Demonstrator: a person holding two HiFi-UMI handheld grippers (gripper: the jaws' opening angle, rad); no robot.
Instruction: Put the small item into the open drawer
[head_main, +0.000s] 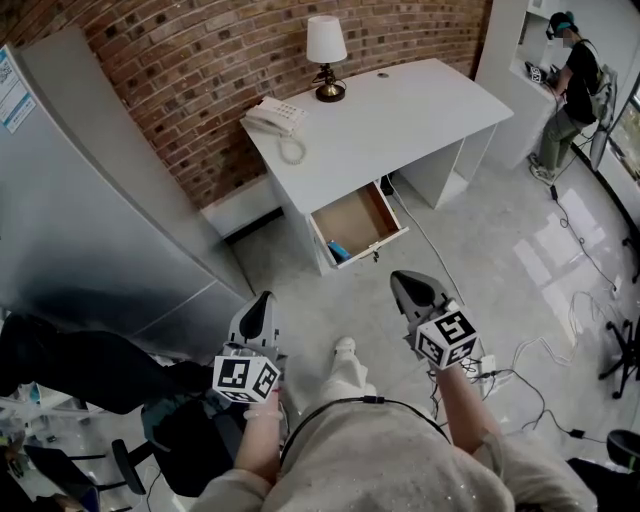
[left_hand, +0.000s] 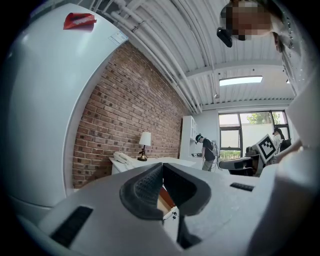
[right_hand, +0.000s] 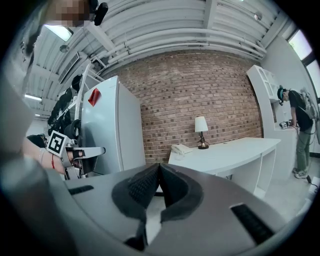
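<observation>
This looks like an office. At twelve o'clock a white desk (head_main: 400, 120) carries a telephone (head_main: 272, 117) and lamp (head_main: 326, 55) against a brick wall (head_main: 200, 80). Cables (head_main: 540, 370) trail at four o'clock.

L gripper (head_main: 264, 300): held low at person's left, tips fwd and angled slightly inward. Jaws closed tip to tip, nothing btwn them. Marker cube (head_main: 245, 378) at its rear, facing up. L forearm (head_main: 262, 445) bare, bent back toward torso.

R gripper (head_main: 402, 280): at person's right, well apart from L, a little further fwd, tips angled inward. Jaws closed, empty. R forearm (head_main: 466, 405) bare, extended fwd.
</observation>
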